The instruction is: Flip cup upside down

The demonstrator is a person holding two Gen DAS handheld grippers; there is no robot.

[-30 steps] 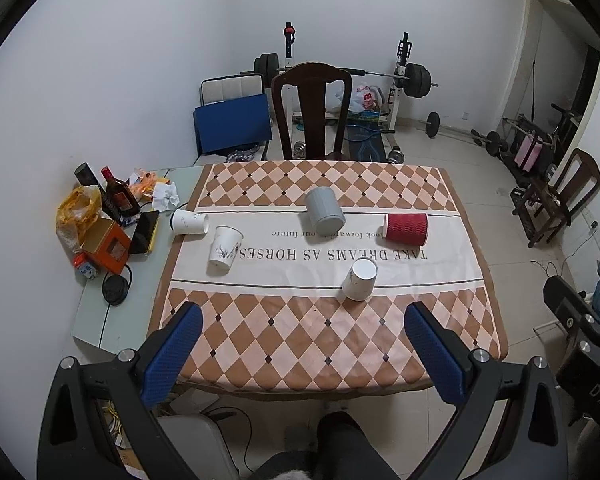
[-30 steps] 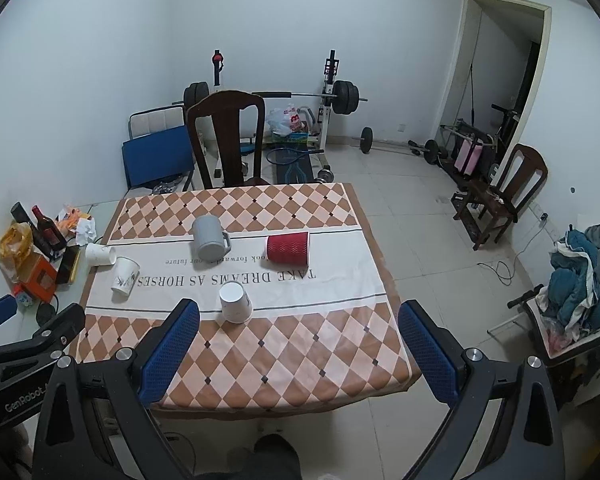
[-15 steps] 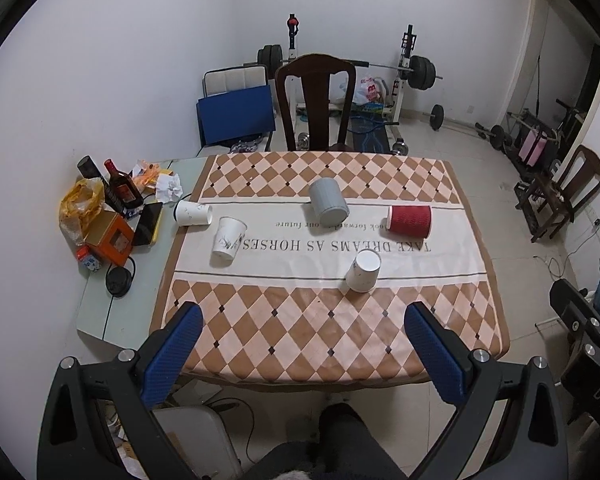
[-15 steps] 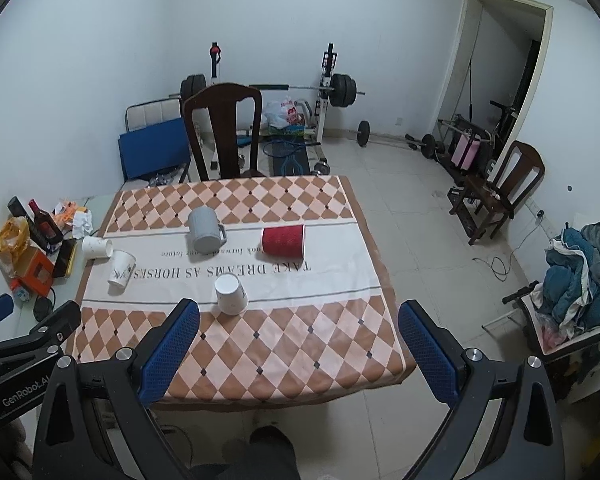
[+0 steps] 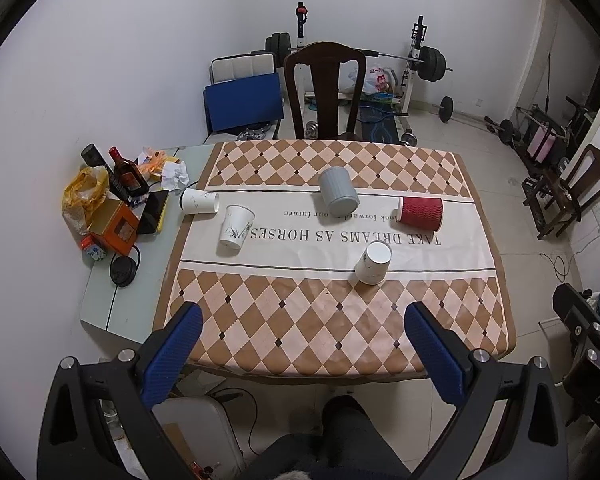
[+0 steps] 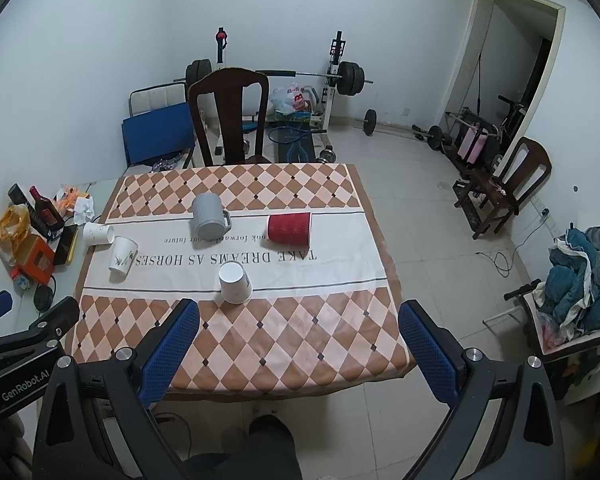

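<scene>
Several cups sit on the checked tablecloth [image 5: 300, 320]. A white paper cup [image 5: 373, 262] [image 6: 234, 282] stands upside down near the front. A second white cup [image 5: 237, 226] [image 6: 122, 254] stands upright at the left. A third white cup [image 5: 199, 201] [image 6: 98, 233] lies on its side. A grey mug [image 5: 338, 197] [image 6: 209, 214] and a red ribbed cup [image 5: 420, 213] [image 6: 290, 229] lie on their sides. My left gripper [image 5: 300, 344] and right gripper [image 6: 298, 340] are open and empty, high above the table's near edge.
A side table at the left holds bottles [image 5: 126, 178], an orange box [image 5: 114, 228], a phone and bags. A dark wooden chair [image 5: 324, 88] stands behind the table. Weights and a barbell rack [image 5: 420, 60] stand by the far wall. Another chair [image 6: 508, 184] is at the right.
Both grippers have pulled back and risen a little, so the table looks smaller and farther. The cups have not moved. Both jaws stay open.
</scene>
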